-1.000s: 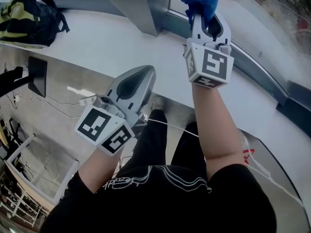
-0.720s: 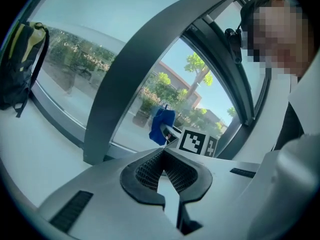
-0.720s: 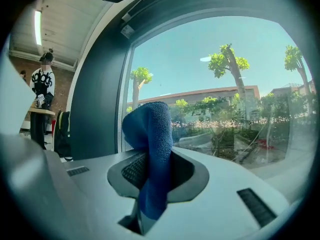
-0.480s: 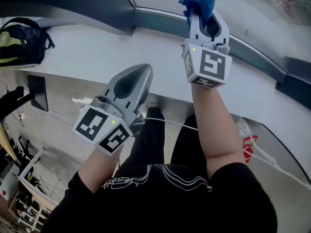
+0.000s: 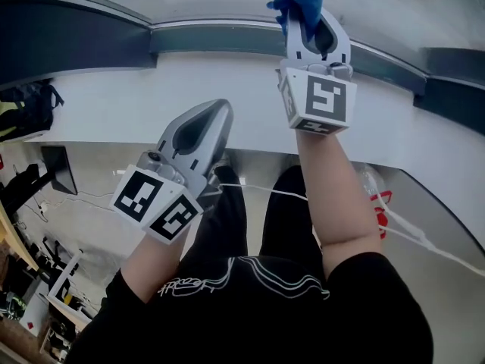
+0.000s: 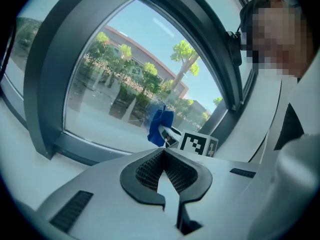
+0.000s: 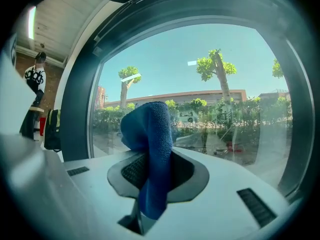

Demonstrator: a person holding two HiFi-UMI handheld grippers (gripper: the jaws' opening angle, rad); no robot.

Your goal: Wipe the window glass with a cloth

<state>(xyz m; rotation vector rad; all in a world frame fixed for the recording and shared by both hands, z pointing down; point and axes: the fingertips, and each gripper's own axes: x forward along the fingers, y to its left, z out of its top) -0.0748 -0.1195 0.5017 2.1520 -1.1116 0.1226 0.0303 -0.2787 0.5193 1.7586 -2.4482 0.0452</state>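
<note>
Two grippers point toward the window glass: the right gripper, farther off, has its jaws clamped on a blue microfibre cloth, seemingly near the pane; the left gripper hangs nearer, over the white sill, jaws pressed together on nothing

Your left gripper and right gripper are pale grey moulded shells, each carrying a white cube with black square markers. Black ribbed pads line the jaws. You wear a black short-sleeved top printed with white lines, and dark trousers crossed by a thin white cable.
</note>
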